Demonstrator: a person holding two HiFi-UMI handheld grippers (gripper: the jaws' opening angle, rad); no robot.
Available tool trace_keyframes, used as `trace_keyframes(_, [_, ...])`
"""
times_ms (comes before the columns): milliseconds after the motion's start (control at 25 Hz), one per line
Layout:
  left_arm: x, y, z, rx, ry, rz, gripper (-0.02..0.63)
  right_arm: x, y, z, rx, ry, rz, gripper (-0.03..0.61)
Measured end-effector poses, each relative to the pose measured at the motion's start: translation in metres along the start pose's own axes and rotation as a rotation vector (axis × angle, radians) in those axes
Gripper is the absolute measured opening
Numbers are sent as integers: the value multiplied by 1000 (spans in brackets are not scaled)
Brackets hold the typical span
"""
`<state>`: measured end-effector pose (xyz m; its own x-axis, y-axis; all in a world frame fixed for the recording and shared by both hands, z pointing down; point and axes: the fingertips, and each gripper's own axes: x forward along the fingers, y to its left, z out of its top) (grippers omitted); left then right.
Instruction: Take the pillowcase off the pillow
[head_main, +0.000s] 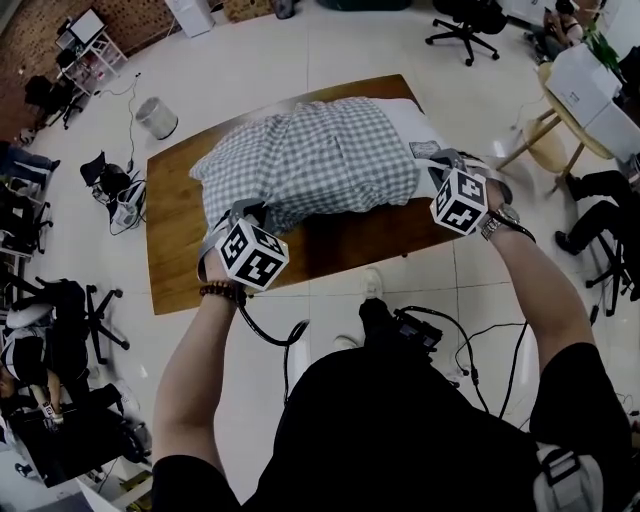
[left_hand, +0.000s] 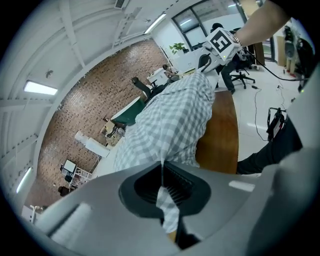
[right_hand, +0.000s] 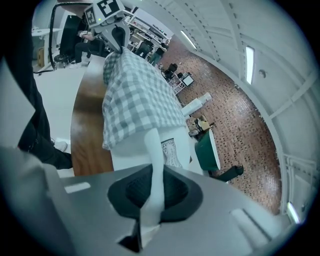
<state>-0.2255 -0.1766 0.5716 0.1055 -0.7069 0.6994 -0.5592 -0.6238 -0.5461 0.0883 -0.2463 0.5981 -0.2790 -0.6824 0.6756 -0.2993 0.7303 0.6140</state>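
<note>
A pillow in a grey-and-white checked pillowcase (head_main: 310, 160) lies across the wooden table (head_main: 180, 200). Its bare white end (head_main: 410, 125) sticks out of the case on the right. My left gripper (head_main: 235, 212) is at the case's near left corner, shut on a fold of checked cloth (left_hand: 167, 210). In the left gripper view the cloth runs taut from that gripper (left_hand: 162, 187) up to the case (left_hand: 170, 120). My right gripper (head_main: 440, 160) is shut on a corner of the white pillow (right_hand: 145, 145), which passes between its jaws (right_hand: 155, 192). Both ends are lifted a little off the table.
A waste bin (head_main: 156, 117) stands on the floor beyond the table's left end. Office chairs (head_main: 465, 25) and a wooden stool (head_main: 545, 140) stand behind and to the right. Cables and a device (head_main: 420, 330) lie at my feet. Another person's legs (head_main: 600, 210) show at the right.
</note>
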Motion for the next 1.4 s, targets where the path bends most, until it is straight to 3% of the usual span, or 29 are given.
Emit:
trace_keyframes(520, [-8,34,-70,-105,95,30,6,-5,-3,-16,35,34,-1,17])
trace_keyframes(840, [-10,49,-94,-142,123,42,6,-8,-6,-27,75,53,-5,15])
trace_keyframes(1080, [-8,44,-90,-99,100,35,8,-9,7,-20,98,32,59,23])
trace_keyframes(1200, [-12,37,-87,-69,49,4,46,-16,22,-9,108,-10,140,94])
trace_keyframes(1400, [-27,29,-85,-147,-10,-76,167,-37,46,7,130,-40,258,198])
